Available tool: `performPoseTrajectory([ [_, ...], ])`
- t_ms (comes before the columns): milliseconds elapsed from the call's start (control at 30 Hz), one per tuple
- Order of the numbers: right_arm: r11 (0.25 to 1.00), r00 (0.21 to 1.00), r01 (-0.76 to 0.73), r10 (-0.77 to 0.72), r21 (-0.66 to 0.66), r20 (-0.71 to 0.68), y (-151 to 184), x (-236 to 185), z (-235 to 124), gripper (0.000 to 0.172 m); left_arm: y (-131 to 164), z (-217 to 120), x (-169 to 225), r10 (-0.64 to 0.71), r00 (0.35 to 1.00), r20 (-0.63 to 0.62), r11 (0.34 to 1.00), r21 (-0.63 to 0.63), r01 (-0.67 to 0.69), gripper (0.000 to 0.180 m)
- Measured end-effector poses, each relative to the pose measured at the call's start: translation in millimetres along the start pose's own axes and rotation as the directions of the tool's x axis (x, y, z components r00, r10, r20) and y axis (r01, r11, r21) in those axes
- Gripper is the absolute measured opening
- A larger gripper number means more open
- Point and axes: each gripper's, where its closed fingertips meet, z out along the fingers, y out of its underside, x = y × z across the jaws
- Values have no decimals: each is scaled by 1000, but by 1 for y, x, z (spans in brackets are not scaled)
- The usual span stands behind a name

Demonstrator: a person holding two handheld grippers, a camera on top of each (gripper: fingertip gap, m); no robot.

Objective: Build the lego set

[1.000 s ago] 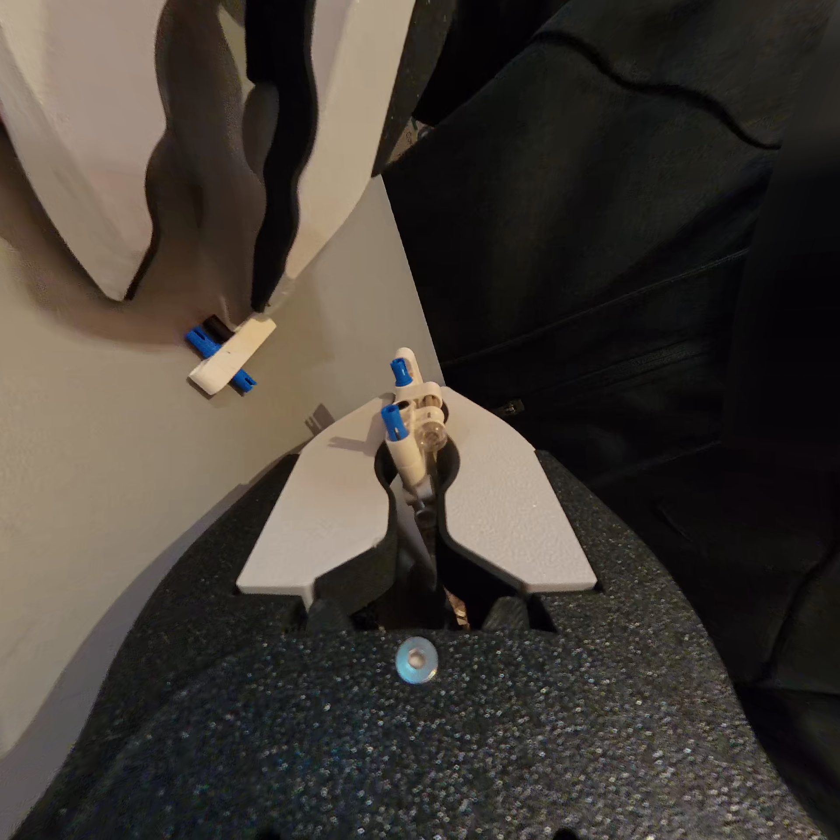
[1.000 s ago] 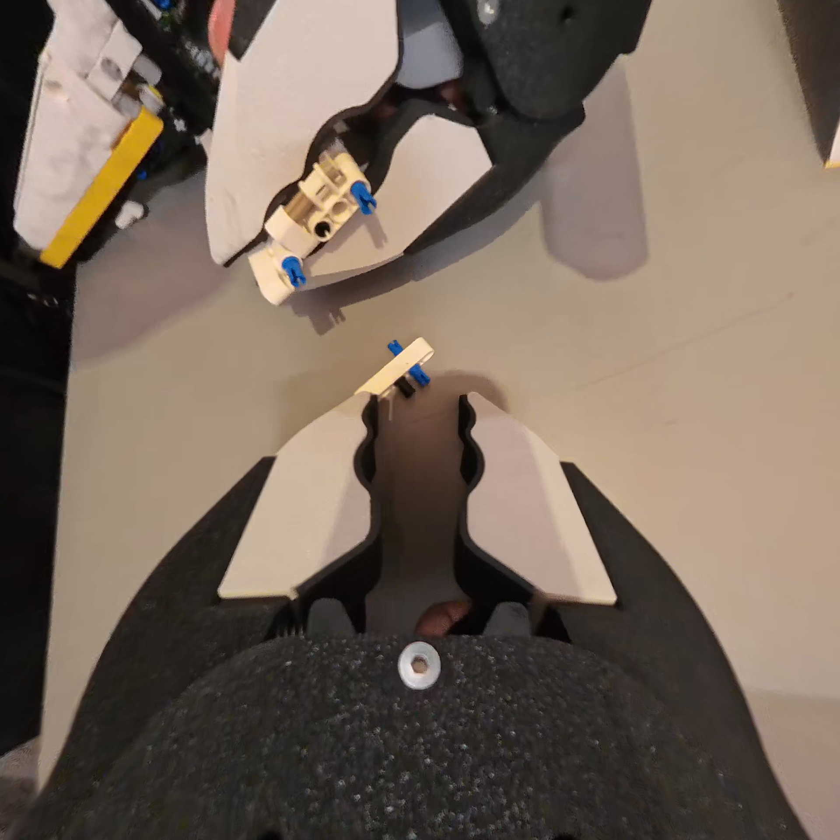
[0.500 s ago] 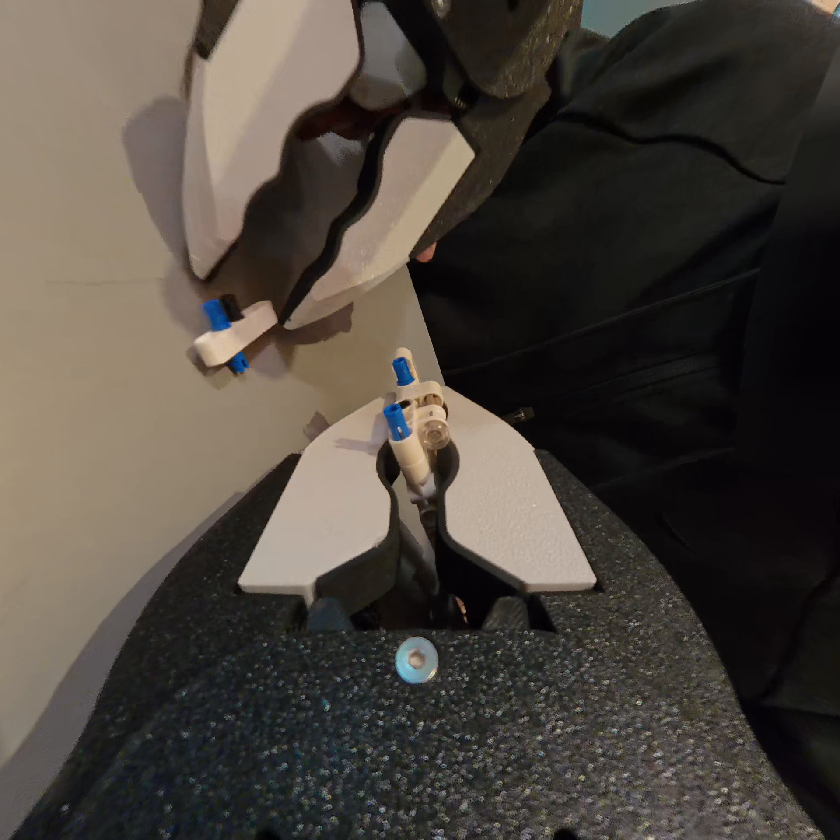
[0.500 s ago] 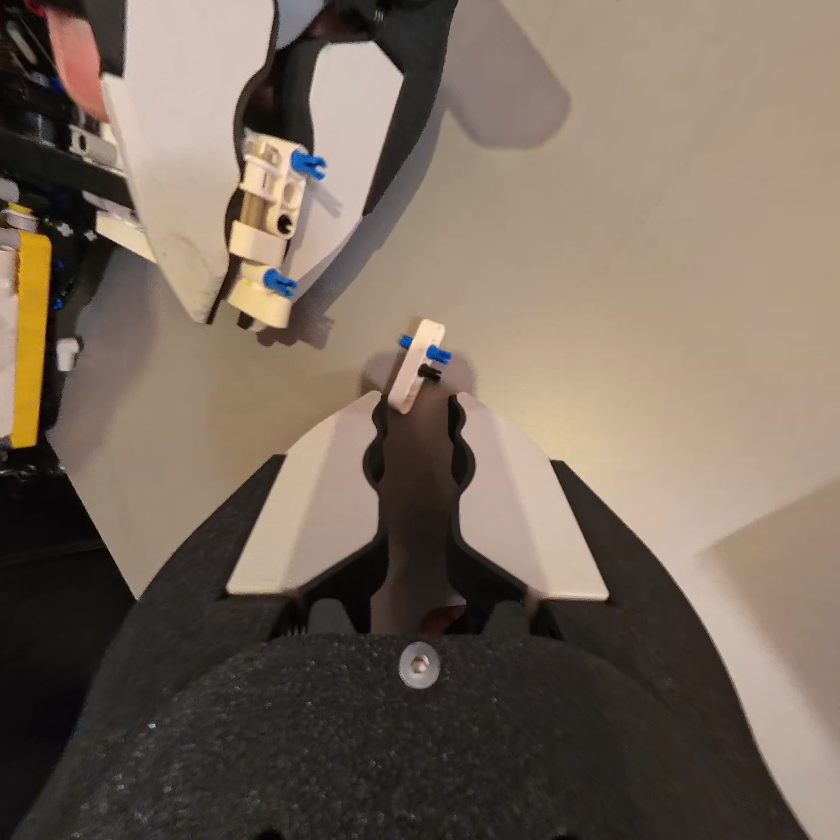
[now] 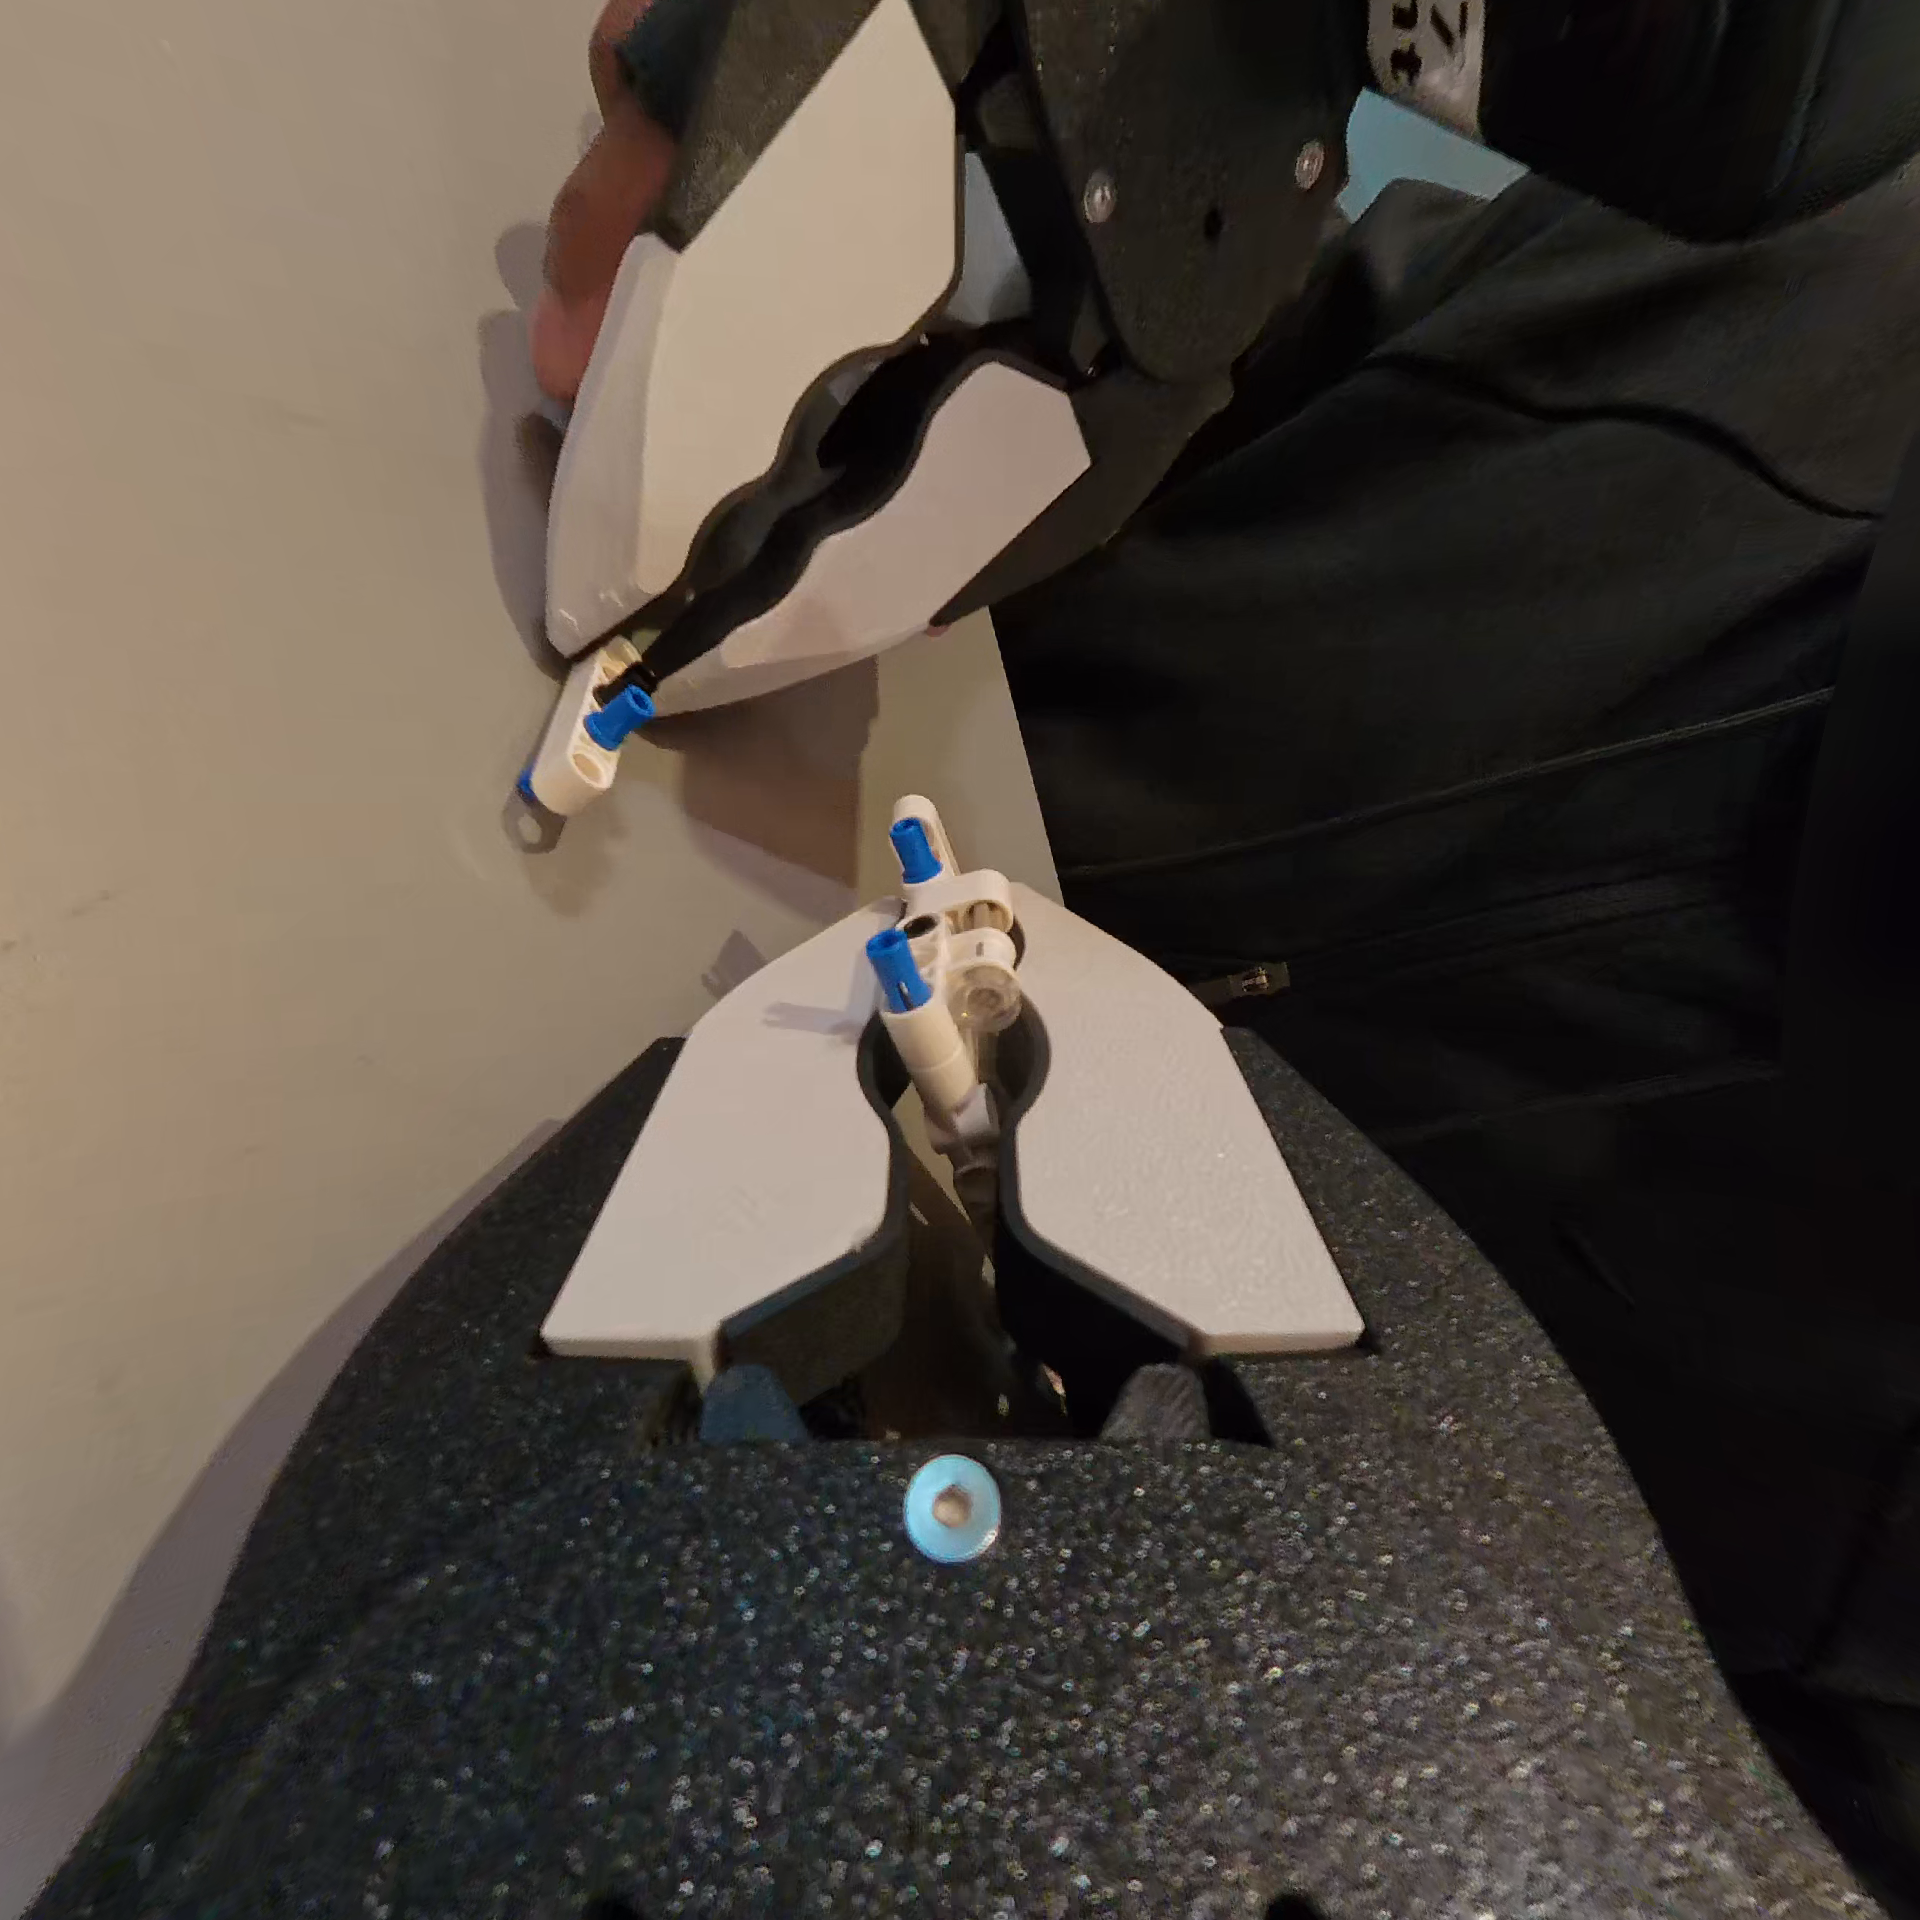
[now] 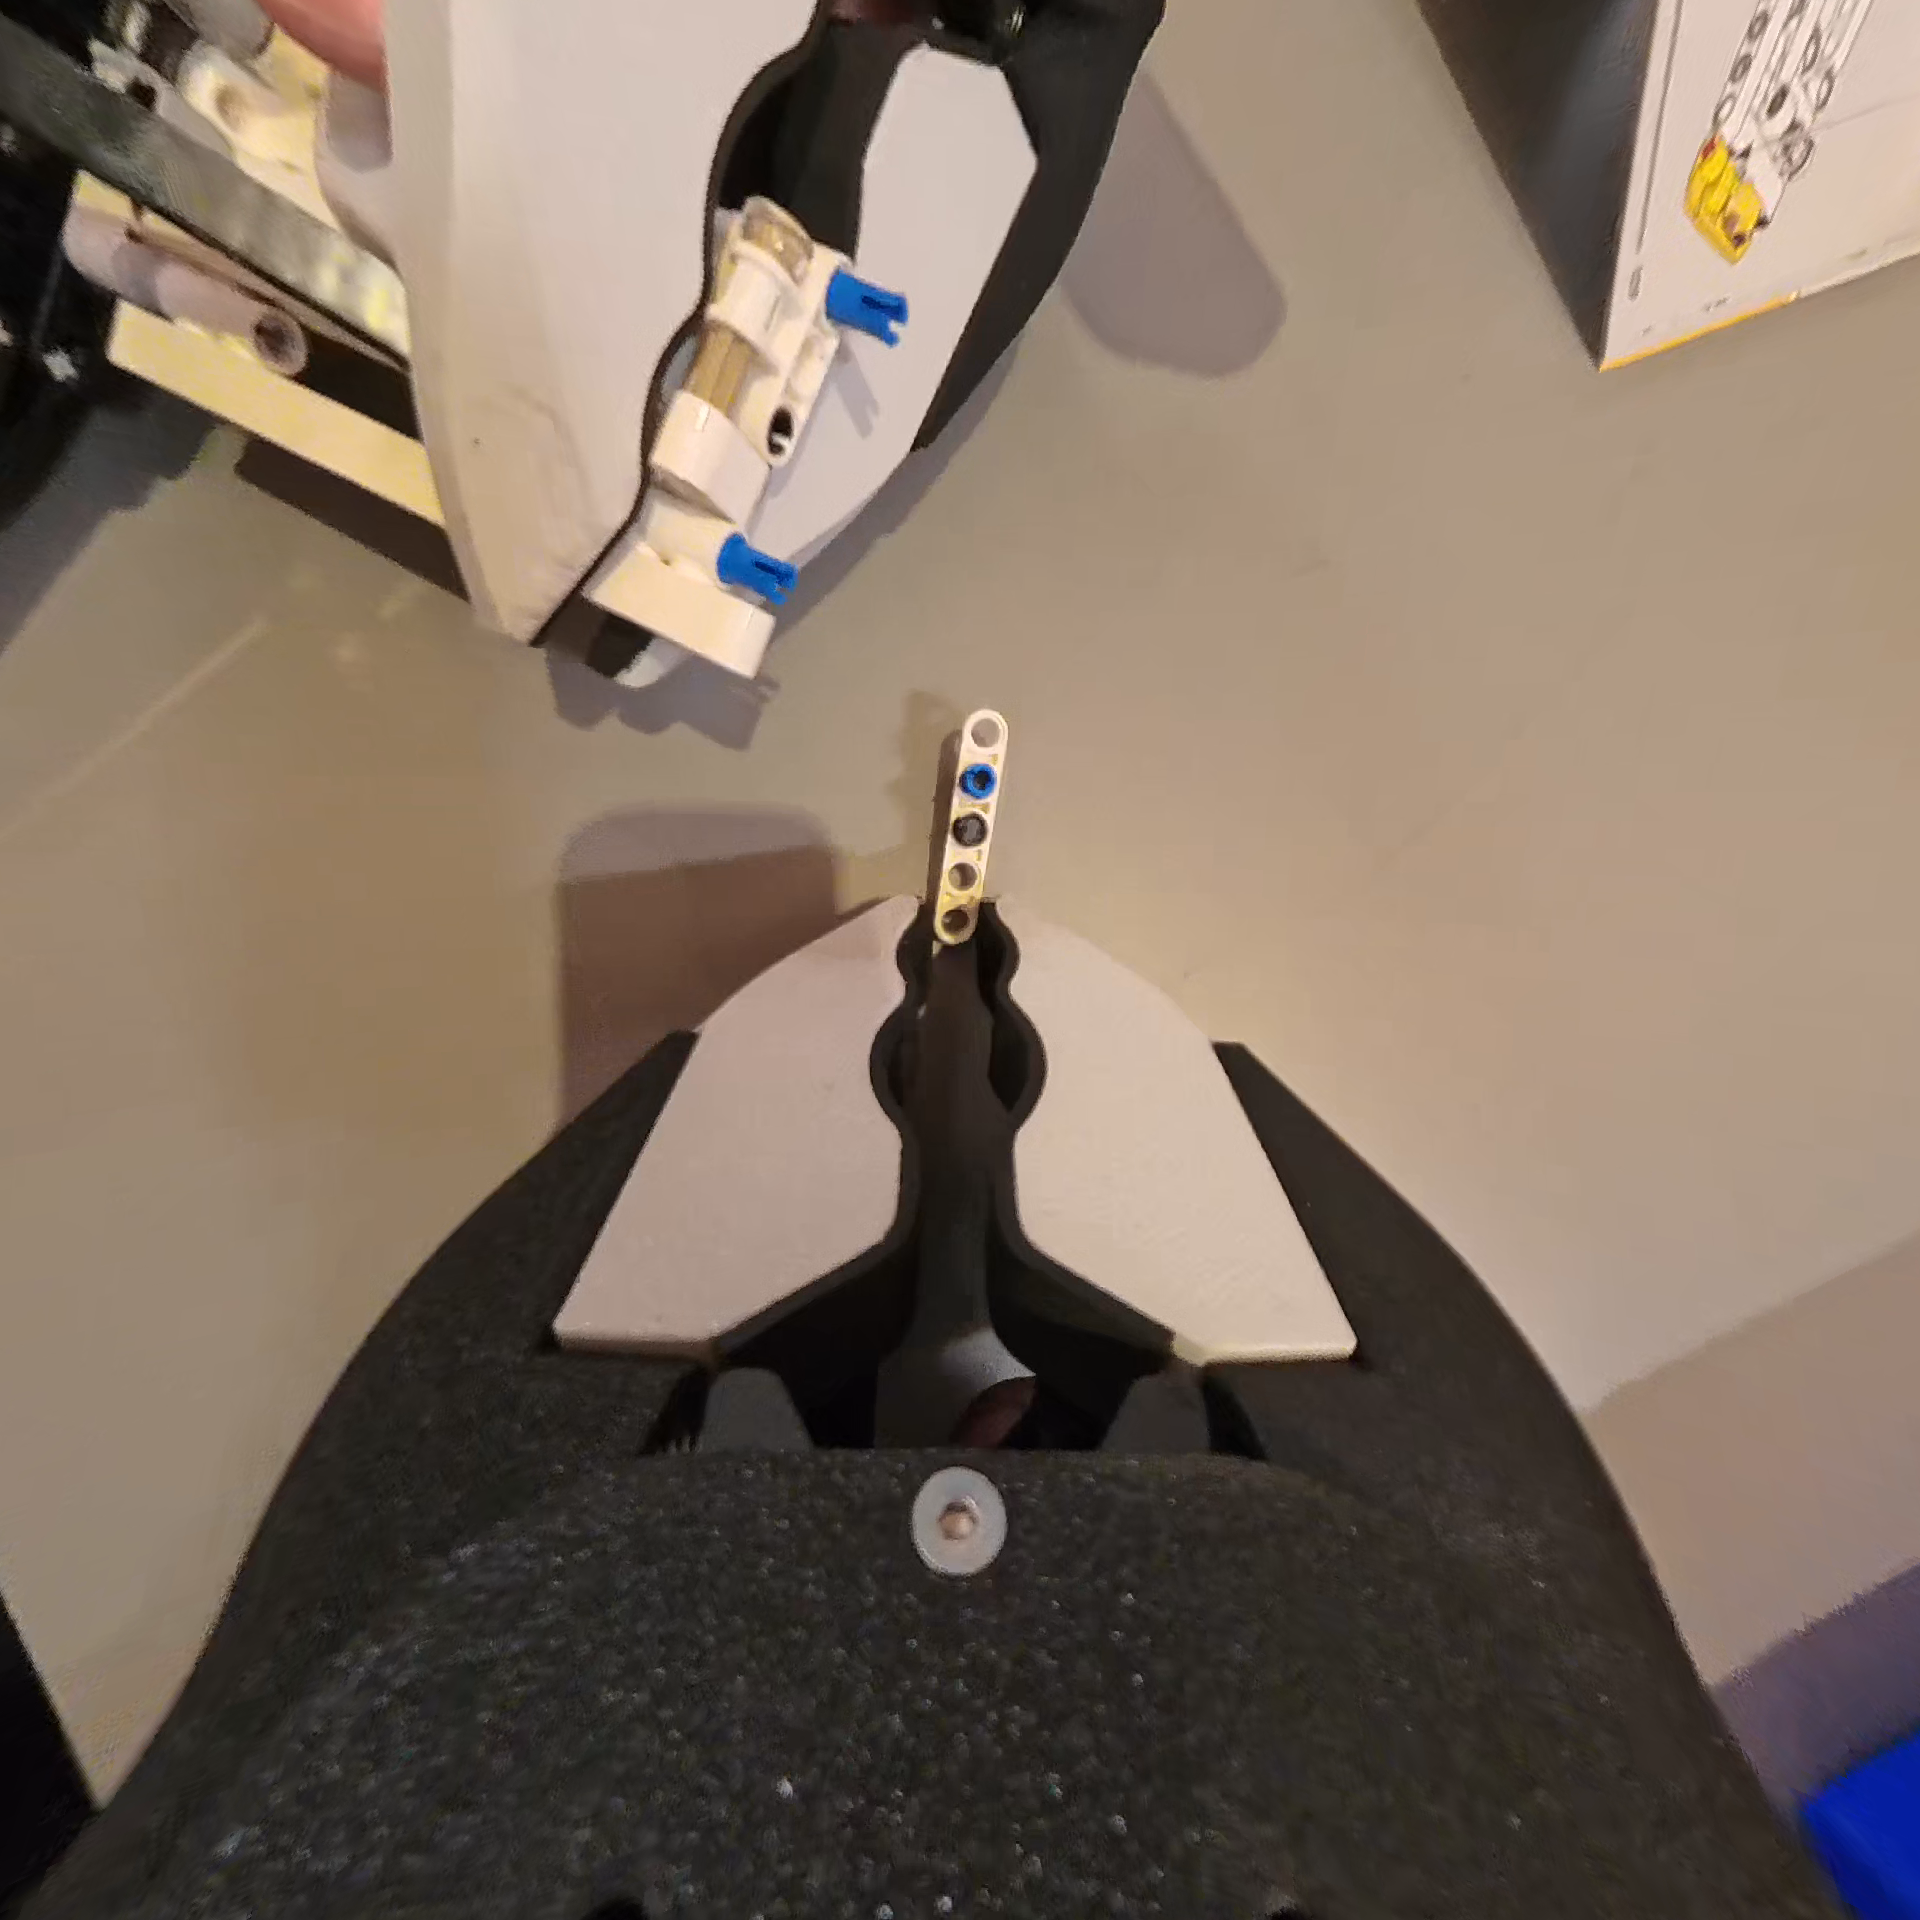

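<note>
Left wrist view: the left claw (image 5: 961, 935) is clamped on a white plastic construction-toy assembly with blue pins (image 5: 925, 966); the beige tabletop's edge (image 5: 1023, 748) runs just right of its tips, a dark jacket (image 5: 1455, 727) beyond.

Right wrist view: the right claw (image 6: 961, 920) pinches the near end of a thin white five-hole beam (image 6: 971, 821), open table ahead. A printed booklet (image 6: 1766, 187) lies far right.

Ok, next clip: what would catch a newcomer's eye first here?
The two grippers facing each other over the beige table, each shut on a small building piece. The right gripper pinches a white holed beam; the left gripper clamps a white assembly with blue pins.
</note>
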Motion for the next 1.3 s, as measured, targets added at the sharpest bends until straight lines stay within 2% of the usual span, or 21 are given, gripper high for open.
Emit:
performPoseTrajectory([
  [133,999,998,52,-52,-3,-27,-2,1,1,9,3,-2,1,0,1000,7,1000,6,0,12],
  [600,998,999,34,-32,54,-41,-12,0,7,22,3,-2,0,-1,1000,8,1000,5,1,12],
  [700,994,994,94,-91,54,-68,-15,0,8,22,3,-2,0,0,1000,9,1000,7,0,12],
  [800,975,975,215,-211,55,-73,-15,-3,5,22,3,-2,0,0,1000,9,1000,8,0,12],
  [967,893,895,446,-444,56,-37,-15,-12,4,18,3,-2,0,1,1000,9,1000,10,-1,12],
  [1300,887,881,458,-462,64,102,-21,-11,12,15,3,-5,0,0,1000,13,1000,20,0,12],
])
